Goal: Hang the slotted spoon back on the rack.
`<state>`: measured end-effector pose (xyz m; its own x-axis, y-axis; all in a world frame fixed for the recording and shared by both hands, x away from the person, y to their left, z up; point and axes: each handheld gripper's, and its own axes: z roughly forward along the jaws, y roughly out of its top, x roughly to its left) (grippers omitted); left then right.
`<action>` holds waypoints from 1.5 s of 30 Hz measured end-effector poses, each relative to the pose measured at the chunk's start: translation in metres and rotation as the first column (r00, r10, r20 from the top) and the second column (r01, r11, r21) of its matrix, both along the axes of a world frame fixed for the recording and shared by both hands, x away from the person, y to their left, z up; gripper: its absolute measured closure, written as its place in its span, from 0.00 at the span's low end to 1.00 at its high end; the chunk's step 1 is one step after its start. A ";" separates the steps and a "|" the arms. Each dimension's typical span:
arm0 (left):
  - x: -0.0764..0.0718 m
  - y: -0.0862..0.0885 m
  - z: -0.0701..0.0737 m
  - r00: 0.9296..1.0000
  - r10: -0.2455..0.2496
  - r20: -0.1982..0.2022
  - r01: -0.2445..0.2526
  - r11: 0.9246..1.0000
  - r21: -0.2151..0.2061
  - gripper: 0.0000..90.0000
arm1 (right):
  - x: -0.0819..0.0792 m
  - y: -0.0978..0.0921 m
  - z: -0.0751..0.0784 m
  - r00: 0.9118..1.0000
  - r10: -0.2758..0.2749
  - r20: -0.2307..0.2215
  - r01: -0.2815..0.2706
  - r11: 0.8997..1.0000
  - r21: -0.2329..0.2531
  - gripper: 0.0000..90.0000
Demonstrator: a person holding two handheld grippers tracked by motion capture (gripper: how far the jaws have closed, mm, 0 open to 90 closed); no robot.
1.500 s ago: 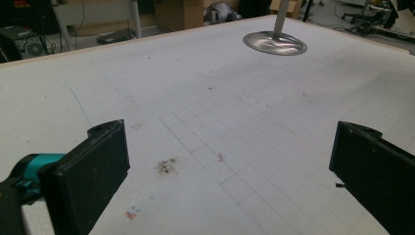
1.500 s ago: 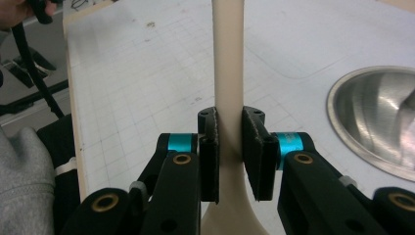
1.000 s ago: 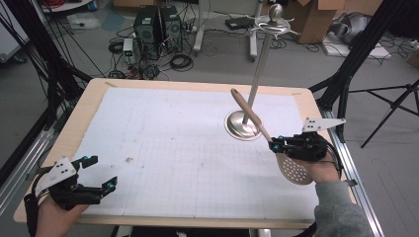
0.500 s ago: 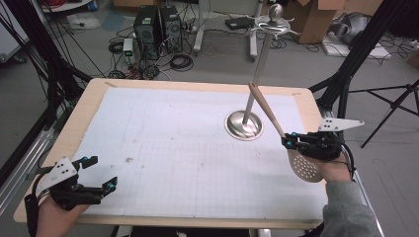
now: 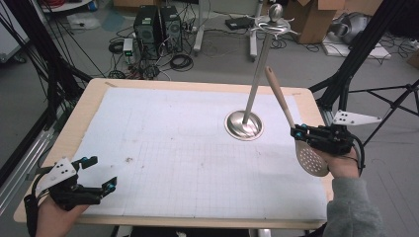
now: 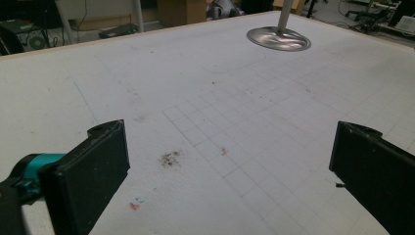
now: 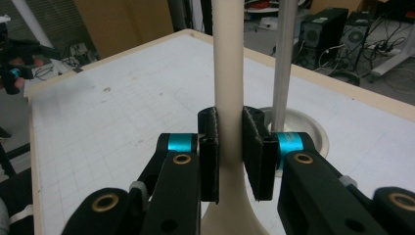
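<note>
At frame right, my right gripper [image 5: 299, 133] clenches the slotted spoon [image 5: 312, 159]; I should raise its handle squarely toward the stand's [image 5: 244, 124] hooks. Left gripper [image 5: 101, 185] released.

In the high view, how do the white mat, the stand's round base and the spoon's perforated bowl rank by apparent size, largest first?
1. White mat, by far the largest.
2. Round base and perforated bowl: these look alike in size, and the bowl is held above the table, nearer the camera, so I do not rank them.
</note>
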<state>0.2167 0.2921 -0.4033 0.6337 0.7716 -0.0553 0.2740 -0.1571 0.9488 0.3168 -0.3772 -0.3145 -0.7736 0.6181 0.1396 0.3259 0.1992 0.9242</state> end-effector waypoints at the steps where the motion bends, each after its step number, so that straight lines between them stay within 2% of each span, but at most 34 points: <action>1: 0.000 0.001 0.000 1.000 0.001 0.000 -0.001 1.000 0.002 0.02 | 0.000 -0.001 0.001 1.000 -0.002 0.002 0.002 1.000 0.000 0.87; 7: -0.001 0.002 0.000 1.000 0.008 -0.001 -0.008 1.000 -0.001 0.02 | 0.000 -0.007 0.010 1.000 -0.020 0.023 0.020 1.000 0.007 0.87; 9: -0.002 0.002 0.000 1.000 0.007 -0.002 -0.007 1.000 0.000 0.02 | 0.001 -0.009 0.013 0.999 -0.035 0.012 0.035 0.999 0.006 0.87; 20: -0.004 0.005 0.000 1.000 0.015 0.000 -0.015 1.000 -0.003 0.02 | 0.002 -0.015 0.021 0.998 -0.049 0.034 0.048 0.999 0.020 0.87; 29: -0.005 0.005 0.000 1.000 0.016 -0.004 -0.016 1.000 -0.001 0.02 | 0.000 -0.021 0.029 0.997 -0.056 0.044 0.055 0.998 0.013 0.87; 45: -0.006 0.008 0.000 1.000 0.024 -0.001 -0.024 1.000 -0.007 0.02 | 0.001 -0.031 0.042 0.993 -0.087 0.076 0.083 0.995 0.054 0.87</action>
